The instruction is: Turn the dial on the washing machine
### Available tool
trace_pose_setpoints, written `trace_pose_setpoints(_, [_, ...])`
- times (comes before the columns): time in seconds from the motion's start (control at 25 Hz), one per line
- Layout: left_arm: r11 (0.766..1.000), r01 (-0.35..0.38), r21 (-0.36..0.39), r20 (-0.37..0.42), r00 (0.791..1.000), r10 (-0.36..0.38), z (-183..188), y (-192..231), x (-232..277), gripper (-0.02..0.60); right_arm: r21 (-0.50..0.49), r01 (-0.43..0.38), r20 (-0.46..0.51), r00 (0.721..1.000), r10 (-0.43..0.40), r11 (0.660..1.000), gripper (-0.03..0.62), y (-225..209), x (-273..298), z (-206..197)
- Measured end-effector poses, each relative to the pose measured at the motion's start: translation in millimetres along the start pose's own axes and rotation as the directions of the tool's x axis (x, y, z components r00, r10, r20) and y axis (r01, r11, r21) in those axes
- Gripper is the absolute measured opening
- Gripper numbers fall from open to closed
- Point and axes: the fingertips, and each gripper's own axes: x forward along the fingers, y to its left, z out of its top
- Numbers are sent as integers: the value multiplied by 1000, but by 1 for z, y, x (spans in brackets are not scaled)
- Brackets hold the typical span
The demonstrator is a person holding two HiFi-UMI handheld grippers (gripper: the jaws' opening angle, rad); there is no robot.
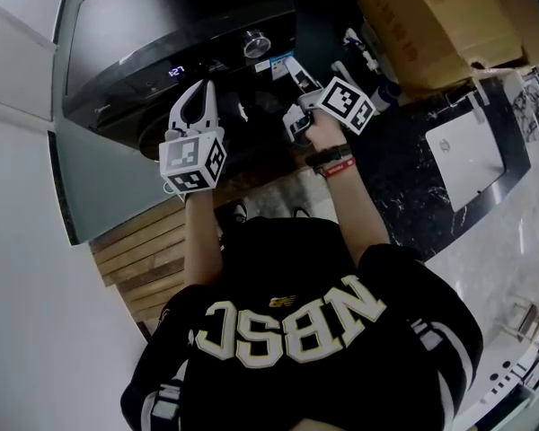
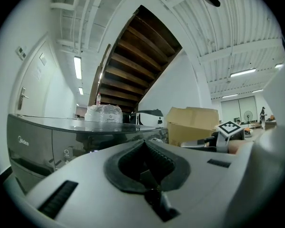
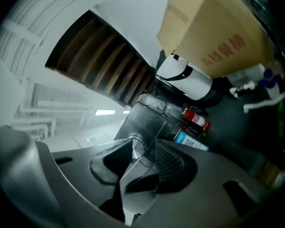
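The dark washing machine (image 1: 162, 25) has a chrome dial (image 1: 256, 43) on its front panel beside a lit display (image 1: 176, 70). My right gripper (image 1: 290, 92) is open and points at the dial from the lower right, a short way off it. In the right gripper view the dial (image 3: 135, 146) shows straight ahead, in the gap between that gripper's (image 3: 144, 140) parted jaws, with no pad pressing on it. My left gripper (image 1: 206, 86) hovers in front of the panel left of the dial. Its jaws (image 2: 143, 144) are shut with nothing between them.
A large cardboard box (image 1: 440, 25) stands right of the machine, with white fittings and a red can (image 3: 196, 119) near it. A wrapped bundle (image 2: 103, 113) lies on the machine's top. A flat white device (image 1: 467, 155) lies on the dark floor at the right. Wooden steps (image 1: 139, 259) are below left.
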Motion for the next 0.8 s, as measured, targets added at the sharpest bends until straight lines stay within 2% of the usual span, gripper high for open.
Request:
trace_pose_setpoints(0.12, [1000,-22,1,11,1000,22,5,-2,-8,14,-195,13,-23,1000,-18,981,134,12,-12,-1])
trace_pose_setpoints(0.24, [999,-50,0,20,999,50,6,-2,-15,14,-386,3,-45,999,-22,923,119,23,-20,-5])
trace_pose_setpoints(0.4, [997,-75,-8,20,997,76,4,-4,-23,14,-644,3,-36,999,-34,765,94,46,-30,-8])
trace_pose_setpoints(0.56, [995,-100,-10,28,995,100,3,-8,-32,14,-779,-12,-41,999,-32,627,74,61,-39,-16])
trace_pose_setpoints(0.64, [994,-110,-8,32,993,110,2,-10,-36,14,-849,-12,-42,998,-44,529,63,65,-43,-21])
trace_pose_setpoints(0.68, [993,-114,-9,35,993,114,1,-11,-37,14,-870,-10,-38,998,-46,493,53,68,-45,-23])
trace_pose_setpoints(0.72, [993,-117,-13,36,992,117,1,-12,-39,14,-874,-13,-37,999,-40,485,40,70,-48,-24])
trace_pose_setpoints(0.8, [993,-119,-27,39,992,120,-1,-14,-42,14,-846,-28,-43,999,-16,532,14,73,-52,-26])
